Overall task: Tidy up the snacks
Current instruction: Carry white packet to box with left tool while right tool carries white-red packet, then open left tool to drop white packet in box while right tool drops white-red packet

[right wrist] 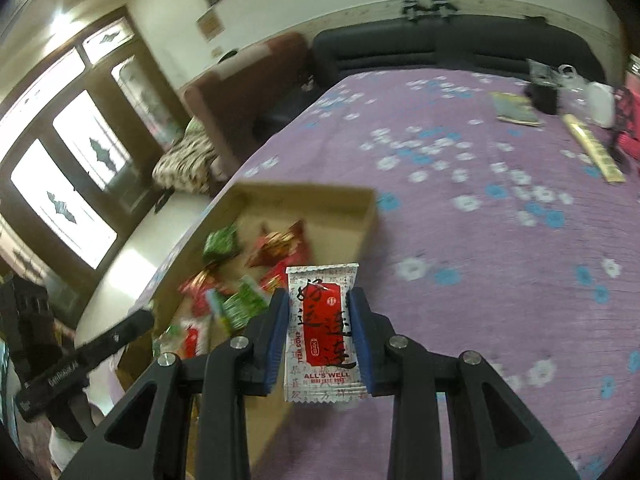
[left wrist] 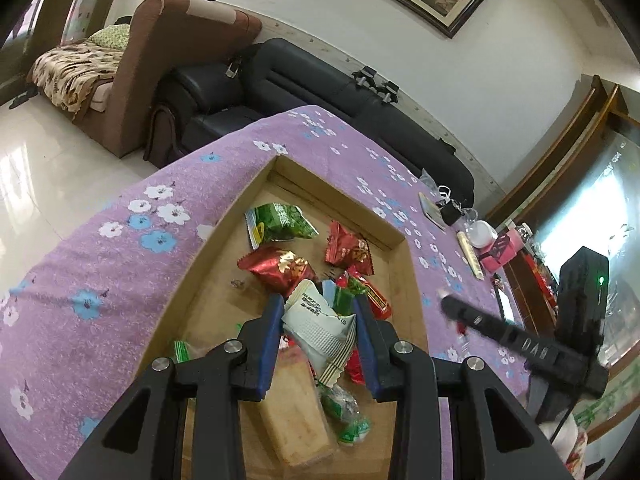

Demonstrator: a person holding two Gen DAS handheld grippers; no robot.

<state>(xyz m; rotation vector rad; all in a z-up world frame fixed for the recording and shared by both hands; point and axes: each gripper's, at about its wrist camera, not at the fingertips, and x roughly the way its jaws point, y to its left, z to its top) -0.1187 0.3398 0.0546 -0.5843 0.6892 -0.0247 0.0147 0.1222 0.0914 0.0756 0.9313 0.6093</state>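
Observation:
A shallow cardboard box (left wrist: 224, 216) on the purple flowered tablecloth holds several snack packets, green, red and white. My left gripper (left wrist: 318, 308) is over the box, shut on a white snack packet (left wrist: 320, 328) with green print. A pale cracker bar (left wrist: 296, 404) lies below it. My right gripper (right wrist: 320, 304) is shut on a white and red packet (right wrist: 322, 328) marked ALL'S WELL, held above the cloth just right of the box (right wrist: 304, 196). The right gripper also shows in the left wrist view (left wrist: 444, 300) beyond the box's right wall.
At the table's far right lie a flat booklet (right wrist: 514, 110), a long yellow stick pack (right wrist: 592, 148), a white bag (right wrist: 596, 100) and pink items (left wrist: 500, 250). A black sofa (left wrist: 304, 80) and a brown armchair (left wrist: 168, 64) stand behind the table.

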